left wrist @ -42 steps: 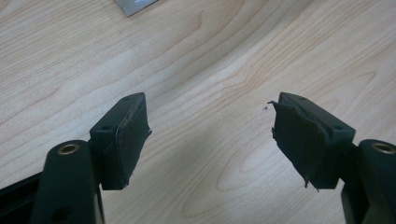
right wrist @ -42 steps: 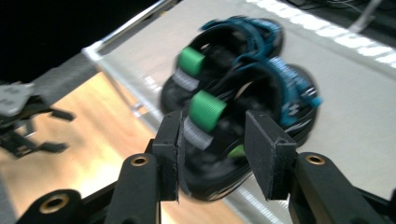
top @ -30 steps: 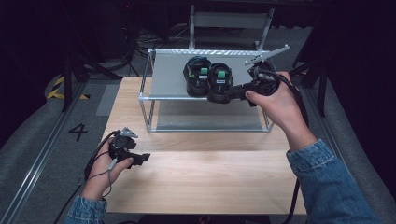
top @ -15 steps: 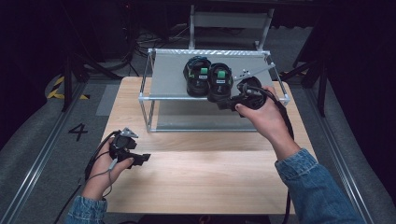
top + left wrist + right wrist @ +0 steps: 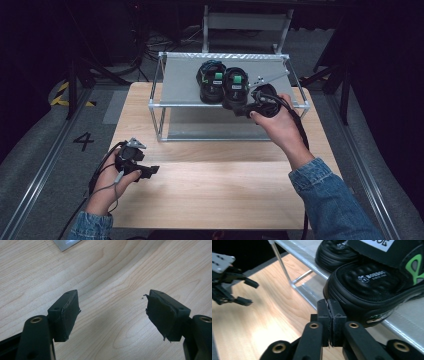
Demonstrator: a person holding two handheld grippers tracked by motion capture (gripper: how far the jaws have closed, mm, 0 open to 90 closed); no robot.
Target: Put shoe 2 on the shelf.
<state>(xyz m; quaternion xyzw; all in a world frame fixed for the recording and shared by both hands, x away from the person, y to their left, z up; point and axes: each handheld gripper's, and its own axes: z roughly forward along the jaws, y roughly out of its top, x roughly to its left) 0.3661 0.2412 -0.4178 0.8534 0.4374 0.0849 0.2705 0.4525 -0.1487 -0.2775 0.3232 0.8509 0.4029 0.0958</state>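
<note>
Wooden tabletop (image 5: 220, 190) under our rack (image 5: 185, 85): our right hand-held gripper (image 5: 331, 315) has just pinched shut, empty, against the near slipper's (image 5: 235, 89) heel on the rack. Left hand-held gripper (image 5: 112, 315) waits open.

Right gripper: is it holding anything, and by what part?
Nothing. The right gripper has its jaws shut together, empty, against the heel edge of the nearer black slide sandal.

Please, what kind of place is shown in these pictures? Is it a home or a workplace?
Probably a lab or recording studio, not a home. A wooden table stands among dark surroundings, with cables on the floor, a floor marking "4", and a metal rack holding black sandals.
</note>
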